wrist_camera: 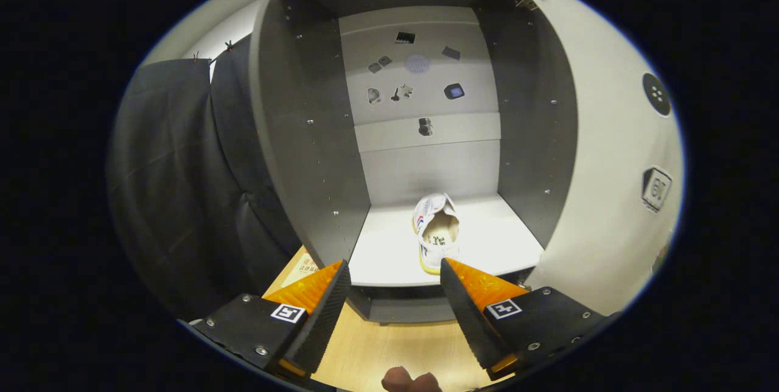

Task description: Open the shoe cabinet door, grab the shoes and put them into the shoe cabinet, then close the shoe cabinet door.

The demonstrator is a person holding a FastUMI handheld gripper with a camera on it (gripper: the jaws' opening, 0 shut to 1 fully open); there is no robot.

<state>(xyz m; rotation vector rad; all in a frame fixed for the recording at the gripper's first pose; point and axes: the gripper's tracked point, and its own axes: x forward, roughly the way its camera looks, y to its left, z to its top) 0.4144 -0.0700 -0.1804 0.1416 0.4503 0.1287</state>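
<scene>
1. My tongs point(394, 285) are spread apart with nothing between them, over the light wooden desk point(377, 349).
2. Just ahead of them stands the grey shoe cabinet point(304, 136), its white door point(608, 154) swung wide to the right.
3. One white canvas shoe with a yellow sole point(436, 231) sits on the cabinet's pale shelf point(493, 240), just beyond my right finger, heel toward me.
4. Nothing stands between the tongs and the shoe.
5. Dark cloth point(176, 185) hangs left of the cabinet.
6. About ten small stickers point(417, 63) dot the back panel.
</scene>
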